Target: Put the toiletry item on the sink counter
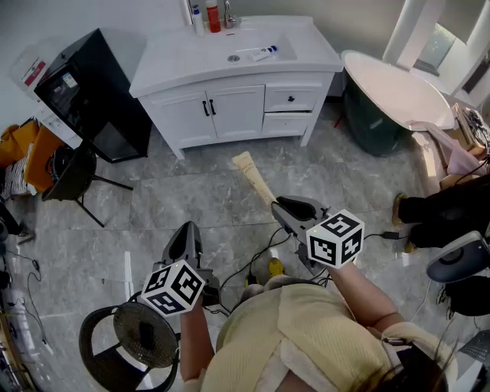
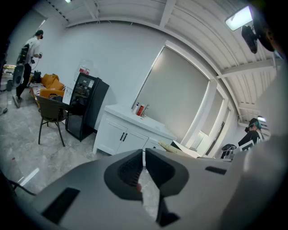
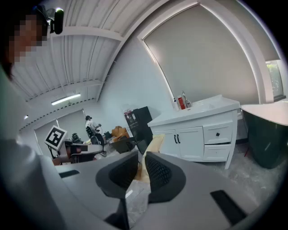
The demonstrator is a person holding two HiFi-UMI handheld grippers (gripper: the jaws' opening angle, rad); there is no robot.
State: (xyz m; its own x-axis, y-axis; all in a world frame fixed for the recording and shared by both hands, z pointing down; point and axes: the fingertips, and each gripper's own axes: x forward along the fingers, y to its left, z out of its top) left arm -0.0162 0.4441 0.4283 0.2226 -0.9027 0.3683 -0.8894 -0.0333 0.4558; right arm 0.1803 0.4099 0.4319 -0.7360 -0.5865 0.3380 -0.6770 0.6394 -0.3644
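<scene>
Out on the grey tiled floor, well apart from the vanity, the right gripper [image 1: 288,207] has its tongs closed narrowly on the toiletry tube [image 1: 253,177], a flat cream tube. It is clamped by its near end and sticks out toward 11 o'clock, in the air above the tiles. The left gripper [image 1: 186,238] hangs at 7 o'clock of the right one, its jaws drawn nearly together with nothing between them.

The pick-up looks done. What is left is the carry to 12 o'clock and the setting-down, so the task seems roughly half through.

The sink counter [image 1: 310,47] lies at 12 o'clock, on top of the white vanity [image 1: 230,107]. Its basin [image 1: 253,42] already holds a small toothpaste tube [image 1: 264,53]. Two bottles [image 1: 206,18] and the faucet [image 1: 228,14] stand at the back edge. The bare stretches at the counter's 3 and 9 o'clock sides look like the easiest landing spots.

Around the vanity:
- A black cabinet [image 1: 92,92] stands at 10 o'clock, with a folding chair [image 1: 75,173] just in front of it.
- A bathtub [image 1: 394,88] sits at 2 o'clock.

The floor between the person and the vanity looks open. Only the cables [image 1: 256,264] near the feet might snag a step.
</scene>
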